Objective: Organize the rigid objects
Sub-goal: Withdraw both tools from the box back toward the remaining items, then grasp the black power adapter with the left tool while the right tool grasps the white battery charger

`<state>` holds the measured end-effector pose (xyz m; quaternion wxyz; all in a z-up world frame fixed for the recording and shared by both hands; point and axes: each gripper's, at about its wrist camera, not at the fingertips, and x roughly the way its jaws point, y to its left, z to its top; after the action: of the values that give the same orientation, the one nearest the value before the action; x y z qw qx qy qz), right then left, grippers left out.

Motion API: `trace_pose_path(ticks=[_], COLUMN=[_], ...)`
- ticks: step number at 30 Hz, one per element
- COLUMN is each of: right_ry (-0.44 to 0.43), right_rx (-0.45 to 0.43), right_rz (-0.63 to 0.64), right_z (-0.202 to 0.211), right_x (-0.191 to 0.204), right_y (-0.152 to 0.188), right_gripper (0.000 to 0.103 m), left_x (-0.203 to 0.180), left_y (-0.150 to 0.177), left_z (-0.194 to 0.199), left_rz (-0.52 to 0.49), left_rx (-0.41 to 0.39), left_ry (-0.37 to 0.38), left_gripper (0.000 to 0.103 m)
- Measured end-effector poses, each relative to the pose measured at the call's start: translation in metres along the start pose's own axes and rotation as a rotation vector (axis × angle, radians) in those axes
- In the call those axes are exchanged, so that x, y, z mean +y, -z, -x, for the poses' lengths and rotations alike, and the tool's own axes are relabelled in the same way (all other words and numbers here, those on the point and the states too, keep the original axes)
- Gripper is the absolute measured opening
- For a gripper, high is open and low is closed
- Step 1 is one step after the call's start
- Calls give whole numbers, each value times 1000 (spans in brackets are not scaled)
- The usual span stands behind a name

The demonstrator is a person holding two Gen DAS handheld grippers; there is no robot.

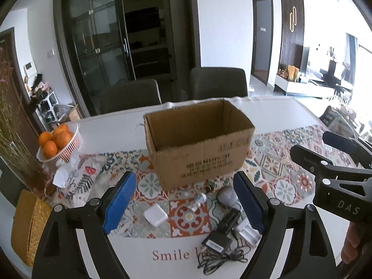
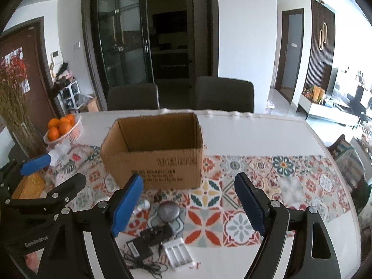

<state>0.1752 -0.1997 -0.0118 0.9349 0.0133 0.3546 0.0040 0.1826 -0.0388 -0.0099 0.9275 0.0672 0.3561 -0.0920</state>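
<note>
An open, empty cardboard box [image 1: 197,144] stands on the patterned runner; it also shows in the right wrist view [image 2: 153,151]. In front of it lie a white charger cube [image 1: 155,215], a small white bulb [image 1: 197,201], a grey bulb [image 1: 226,195] [image 2: 168,210], a black device [image 1: 229,220] [image 2: 157,231], a black adapter with cord [image 1: 216,244] [image 2: 139,247] and a white battery charger [image 1: 247,233] [image 2: 177,252]. My left gripper [image 1: 184,201] is open and empty above them. My right gripper [image 2: 188,203] is open and empty, to their right.
A white basket of oranges [image 1: 59,143] [image 2: 62,127] stands at the left, with a vase of dried stems [image 2: 18,116] and a woven yellow box [image 1: 29,227] nearer. Two dark chairs [image 1: 218,82] stand behind the table. The white table edge [image 2: 232,260] is near me.
</note>
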Motion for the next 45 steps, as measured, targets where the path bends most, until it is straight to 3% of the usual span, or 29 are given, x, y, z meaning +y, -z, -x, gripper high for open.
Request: trace_pose_path(ticks=[23, 45], right_ry=[-40, -36], right_rx=[255, 429], right_rz=[-41, -67], right_z=[-30, -64], right_x=[-6, -7], right_y=[78, 125], right_gripper=[82, 82], left_x=[-19, -30], left_y=[58, 96], left_z=[-28, -73], left_rz=[-101, -187], left_rx=[178, 341], left_ry=[50, 106], left_gripper=[86, 86])
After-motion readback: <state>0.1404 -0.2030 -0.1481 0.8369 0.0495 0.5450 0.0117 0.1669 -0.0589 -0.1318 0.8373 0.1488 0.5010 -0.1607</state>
